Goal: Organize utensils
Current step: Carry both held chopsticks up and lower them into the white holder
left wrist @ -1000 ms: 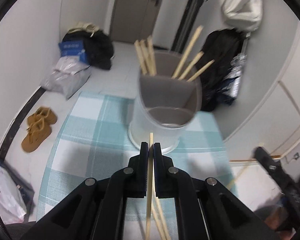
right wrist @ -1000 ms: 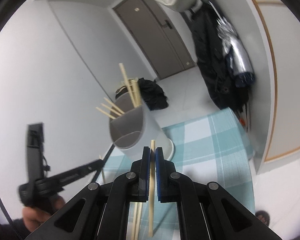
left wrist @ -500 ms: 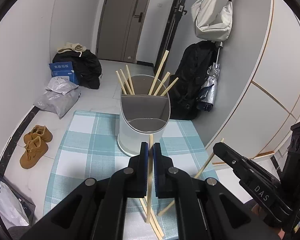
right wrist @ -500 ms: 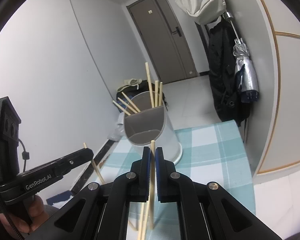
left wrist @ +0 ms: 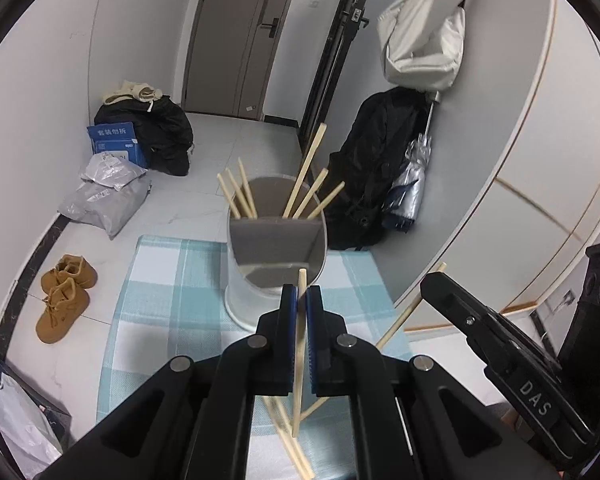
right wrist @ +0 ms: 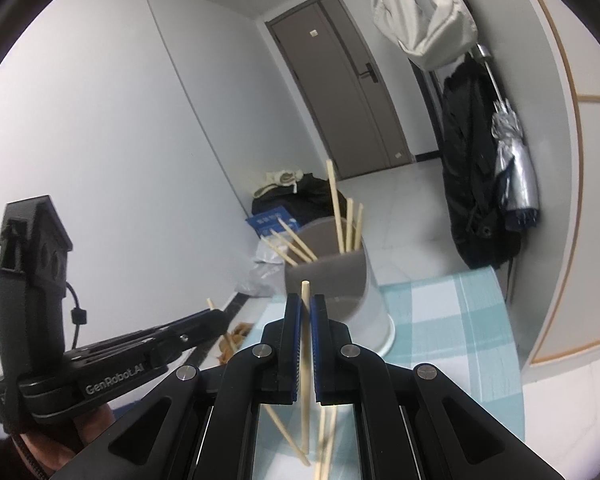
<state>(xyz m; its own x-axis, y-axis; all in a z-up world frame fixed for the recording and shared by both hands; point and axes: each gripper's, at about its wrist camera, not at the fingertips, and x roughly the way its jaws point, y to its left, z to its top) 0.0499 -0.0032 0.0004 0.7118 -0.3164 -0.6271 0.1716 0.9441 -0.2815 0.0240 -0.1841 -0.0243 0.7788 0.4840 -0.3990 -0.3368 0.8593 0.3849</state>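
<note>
A white divided utensil holder [left wrist: 276, 264] stands on the blue checked tablecloth [left wrist: 168, 288], with several wooden chopsticks [left wrist: 308, 184] in its far compartment; it also shows in the right wrist view [right wrist: 340, 280]. My left gripper [left wrist: 301, 292] is shut on a chopstick [left wrist: 299, 344] held upright, just before the holder. My right gripper [right wrist: 306, 300] is shut on another chopstick [right wrist: 305, 360], also upright before the holder. A few loose chopsticks [left wrist: 296, 452] lie on the cloth under the grippers. The right gripper also shows at the right of the left wrist view [left wrist: 432, 280].
The table's edge [left wrist: 384, 280] lies right of the holder. On the floor beyond are brown shoes [left wrist: 64, 296], grey and blue parcels [left wrist: 108, 196] and black bags [left wrist: 384, 168]. A white bag [left wrist: 424, 44] hangs on the wall by the door.
Both grippers pulled back and rose from the holder, each still holding its chopstick; the holder now looks smaller and farther. The right gripper came into the left view.
</note>
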